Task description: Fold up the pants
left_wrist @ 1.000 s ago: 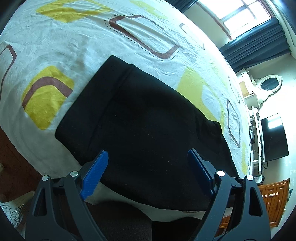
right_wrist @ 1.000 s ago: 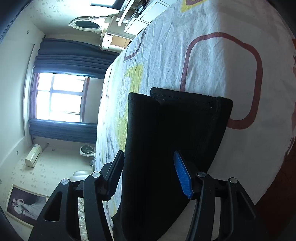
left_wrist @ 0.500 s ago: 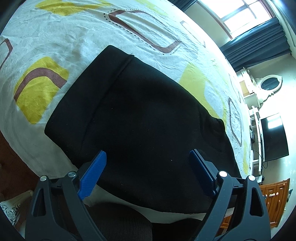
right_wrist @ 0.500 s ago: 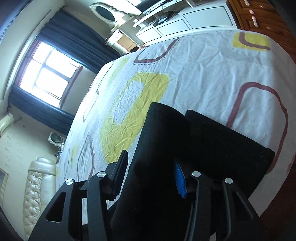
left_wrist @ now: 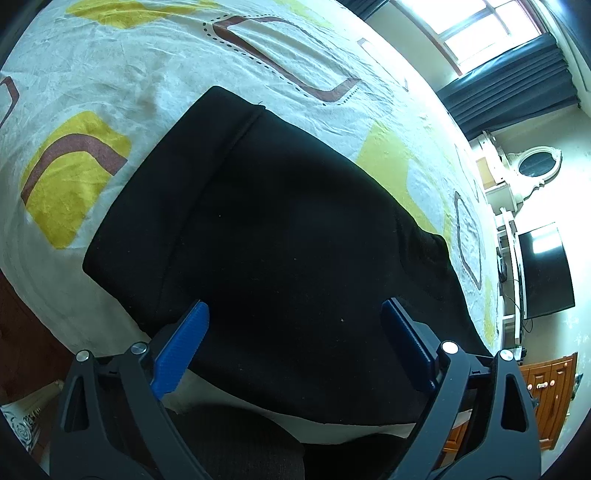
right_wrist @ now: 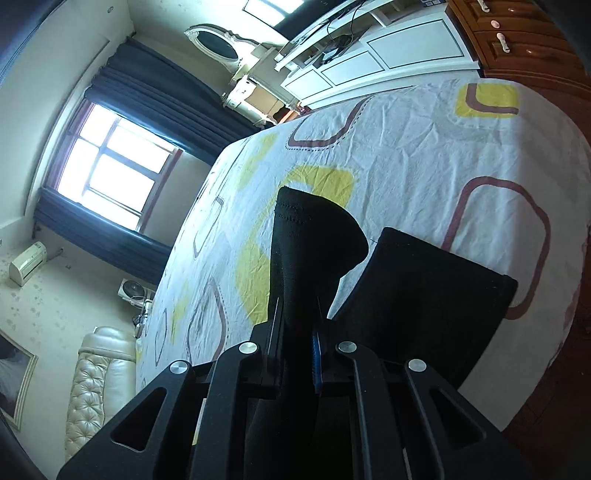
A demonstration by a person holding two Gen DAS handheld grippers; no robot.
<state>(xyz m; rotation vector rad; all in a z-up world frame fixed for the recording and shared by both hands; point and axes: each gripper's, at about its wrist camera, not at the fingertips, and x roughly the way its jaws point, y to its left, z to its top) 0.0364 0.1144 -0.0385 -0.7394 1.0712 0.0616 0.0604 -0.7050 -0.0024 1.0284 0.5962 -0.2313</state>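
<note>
Black pants [left_wrist: 280,236] lie folded flat on a bed sheet [left_wrist: 147,74] patterned in white, yellow and brown. My left gripper [left_wrist: 295,343] is open, its blue pads [left_wrist: 181,347] spread just above the near edge of the pants. In the right wrist view my right gripper [right_wrist: 297,347] is shut on one black pant leg end [right_wrist: 306,251] and holds it lifted off the bed. The other part of the pants [right_wrist: 424,295] stays flat on the sheet to the right.
The bed's near edge drops to a dark wooden floor [left_wrist: 22,325]. A window with dark curtains [right_wrist: 110,166], a white dresser with an oval mirror [right_wrist: 236,55], a TV [left_wrist: 546,273] and wooden drawers [right_wrist: 517,33] line the room.
My right gripper has closed on the pant leg end and lifted it from the bed. My left gripper stays open and has shifted slightly over the pants.
</note>
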